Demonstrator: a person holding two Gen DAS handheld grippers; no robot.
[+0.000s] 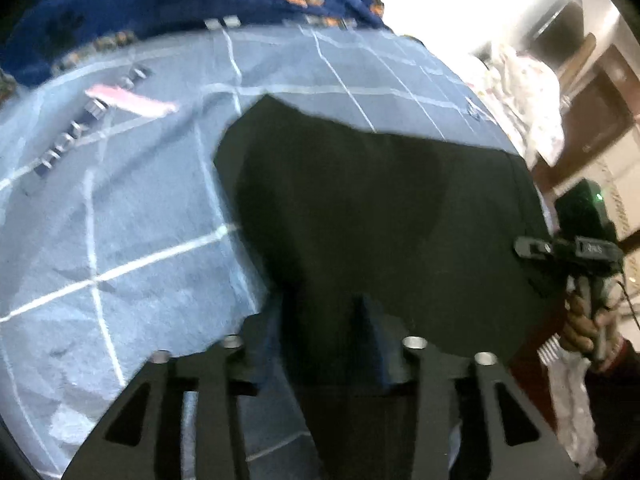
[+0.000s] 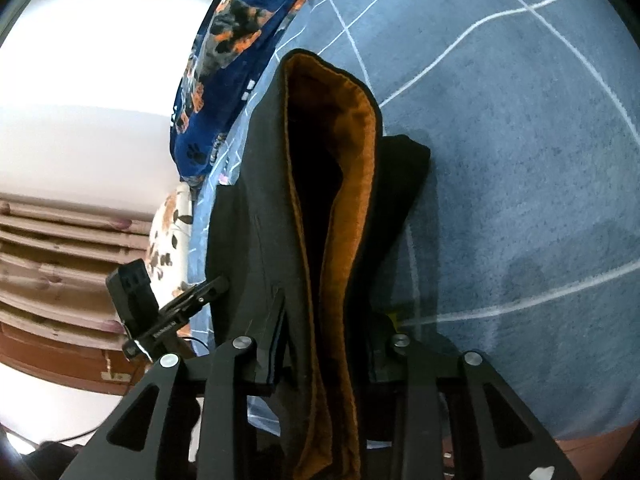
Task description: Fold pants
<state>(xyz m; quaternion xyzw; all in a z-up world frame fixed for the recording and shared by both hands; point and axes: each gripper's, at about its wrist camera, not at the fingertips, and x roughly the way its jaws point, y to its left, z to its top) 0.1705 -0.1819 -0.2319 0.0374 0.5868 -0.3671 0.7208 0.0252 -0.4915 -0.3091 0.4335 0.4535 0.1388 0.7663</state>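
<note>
A: While the dark pants with orange lining lie on the blue-grey checked bedsheet, the right tool is clenched on a bunched edge, probably to carry a fold.
B: Left tool?
A: Fabric sits between its fingers; I can't tell whether they're gripping it.
B: Obstacles?
A: Navy paw-print blanket lies beyond, well apart.

No lettering reads clearly; the bedsheet bears a printed word (blurred, perhaps Latin capitals).
</note>
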